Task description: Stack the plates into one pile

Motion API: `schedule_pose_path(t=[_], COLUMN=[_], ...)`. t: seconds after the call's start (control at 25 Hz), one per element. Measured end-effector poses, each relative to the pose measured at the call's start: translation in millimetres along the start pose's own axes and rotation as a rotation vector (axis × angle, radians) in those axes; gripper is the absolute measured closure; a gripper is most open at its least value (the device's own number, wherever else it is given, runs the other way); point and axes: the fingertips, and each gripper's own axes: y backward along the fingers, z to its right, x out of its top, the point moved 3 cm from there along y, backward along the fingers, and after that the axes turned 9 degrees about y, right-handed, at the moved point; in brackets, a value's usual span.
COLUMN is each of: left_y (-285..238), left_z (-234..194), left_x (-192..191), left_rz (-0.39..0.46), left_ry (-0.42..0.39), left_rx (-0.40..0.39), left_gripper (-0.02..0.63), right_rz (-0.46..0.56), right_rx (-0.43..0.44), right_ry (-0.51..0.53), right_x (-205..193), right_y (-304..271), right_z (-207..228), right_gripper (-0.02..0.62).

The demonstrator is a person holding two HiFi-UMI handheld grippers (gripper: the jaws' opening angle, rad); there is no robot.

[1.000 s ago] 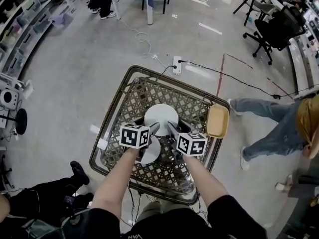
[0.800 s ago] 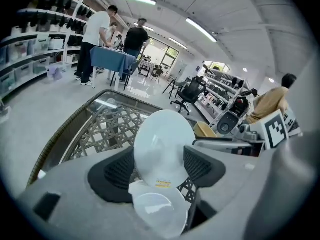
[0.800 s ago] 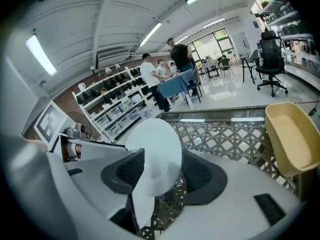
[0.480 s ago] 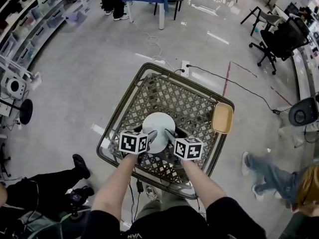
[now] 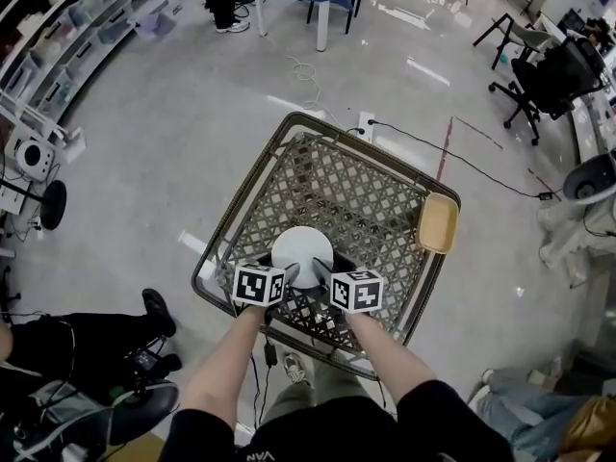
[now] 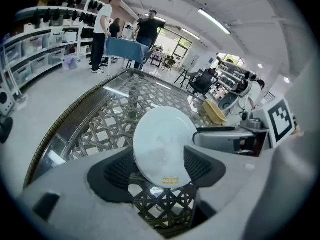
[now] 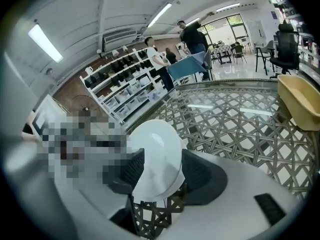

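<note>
On the head view one white round plate [image 5: 302, 253] shows over the near part of the lattice table [image 5: 366, 186]; I cannot tell whether a second plate lies under it. My left gripper [image 5: 292, 269] and right gripper [image 5: 320, 269] meet at its near rim. In the left gripper view, the left gripper [image 6: 160, 166] is shut on a tilted white plate [image 6: 162, 144] with a small yellow sticker. In the right gripper view, the right gripper [image 7: 160, 171] is shut on a tilted white plate [image 7: 157, 159]. The right gripper's finger [image 6: 225, 138] reaches that plate's right rim.
A yellow tray [image 5: 438, 222] sits at the table's right edge, also visible as the yellow tray [image 7: 300, 101]. Cables and a power strip [image 5: 368, 121] lie on the floor beyond the table. Shelves [image 5: 58, 27] stand at the left, office chairs [image 5: 544, 80] at the right, people at the back.
A second ago two plates showed apart, one lower in the left gripper. Now a single disc shows, nearer the table's front edge, with both grippers closer together. The person at the right has moved off.
</note>
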Motion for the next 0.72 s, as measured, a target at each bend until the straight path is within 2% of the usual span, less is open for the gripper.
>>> schedule_pose_path(t=[0.28, 0.6, 0.72], left_y=[-10.7, -7.4, 0.0], left_z=[-3.1, -7.2, -3.9], left_x=[-10.5, -12.0, -8.8], left_rz=[-0.031, -0.029, -0.001], left_ry=[-0.004, 0.0, -0.015], left_rx=[0.02, 0.037, 0.022], left_gripper=[0.293, 0.291, 0.291], right_rz=[-0.028, -0.042, -0.032], right_rx=[0.001, 0.006, 0.006], right_ry=[0.025, 0.05, 0.051], right_x=[-2.8, -4.3, -1.9], right_y=[-6.2, -3.9, 0.5], right_z=[2.5, 4.5, 3.1], right_gripper=[0.36, 0.353, 0.354])
